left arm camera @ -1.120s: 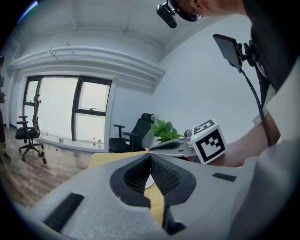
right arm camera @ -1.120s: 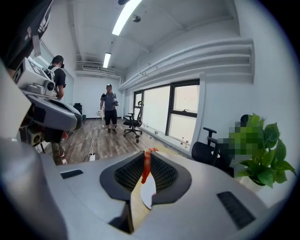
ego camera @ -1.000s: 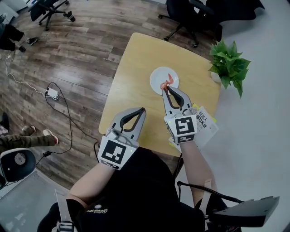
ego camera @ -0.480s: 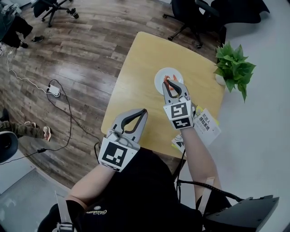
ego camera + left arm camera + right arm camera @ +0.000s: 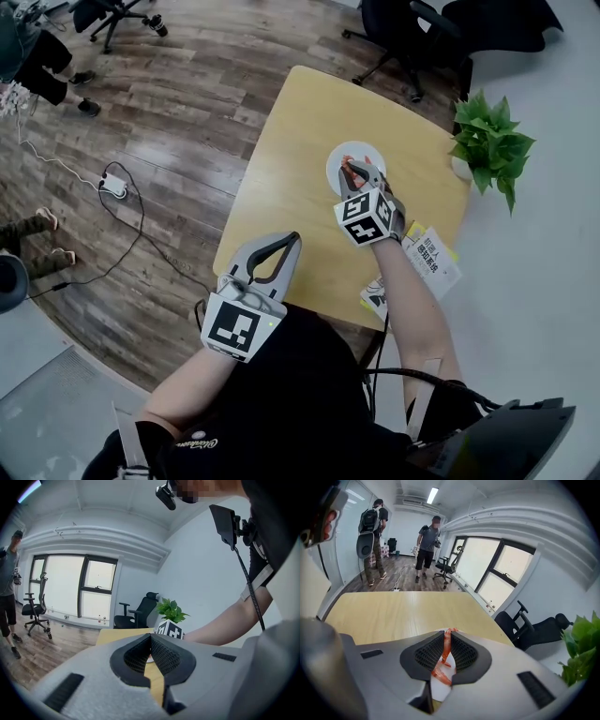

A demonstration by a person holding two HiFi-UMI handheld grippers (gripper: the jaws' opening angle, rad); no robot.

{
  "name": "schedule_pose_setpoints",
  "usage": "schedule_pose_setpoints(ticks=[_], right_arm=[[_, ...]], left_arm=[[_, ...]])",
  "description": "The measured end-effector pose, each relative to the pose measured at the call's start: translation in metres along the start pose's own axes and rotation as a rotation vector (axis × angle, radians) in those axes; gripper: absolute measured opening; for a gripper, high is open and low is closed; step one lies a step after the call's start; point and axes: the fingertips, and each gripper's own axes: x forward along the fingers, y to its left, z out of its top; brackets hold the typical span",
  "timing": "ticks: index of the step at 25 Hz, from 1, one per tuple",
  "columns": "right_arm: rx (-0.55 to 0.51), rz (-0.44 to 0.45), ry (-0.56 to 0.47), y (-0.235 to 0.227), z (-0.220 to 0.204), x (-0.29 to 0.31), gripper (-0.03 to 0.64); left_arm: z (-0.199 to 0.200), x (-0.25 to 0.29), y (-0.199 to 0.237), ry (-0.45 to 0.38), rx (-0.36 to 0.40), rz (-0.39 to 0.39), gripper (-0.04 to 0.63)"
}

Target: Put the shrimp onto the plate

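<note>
Right gripper point(image 5: 351, 172): clamped on the shrimp point(image 5: 443, 657), held over the plate point(image 5: 361, 150); whether it touches the plate is unclear.
Left gripper point(image 5: 287, 243): jaws together, empty, near your edge of the table point(image 5: 291, 141).
Risk: the shrimp may cling to a pad when you release, then drop off the rim.
Cause: you open tilted, or pull away fast.

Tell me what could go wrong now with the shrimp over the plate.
The right gripper pinches the shrimp by a thin part, the rest dangling; it could slip out or cling to a pad on release. The plate is small, so a swinging shrimp might land on its rim or the table.
</note>
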Motion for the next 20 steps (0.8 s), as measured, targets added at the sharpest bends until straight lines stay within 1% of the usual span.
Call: schedule_pose_setpoints(ticks=[3, 11, 20], right_arm=[[-0.03, 0.001, 0.038, -0.001, -0.007, 0.012, 0.043], [-0.065, 0.005, 0.094, -0.005, -0.017, 0.036, 0.043], [-0.086, 0.008, 0.122, -0.001, -0.019, 0.048, 0.044]], left_arm=[[0.0, -0.003, 0.004, 0.001, -0.001, 0.009, 0.002], [-0.004, -0.011, 0.012, 0.009, -0.003, 0.037, 0.002], [-0.004, -0.02, 0.022, 0.01, -0.006, 0.066, 0.002]])
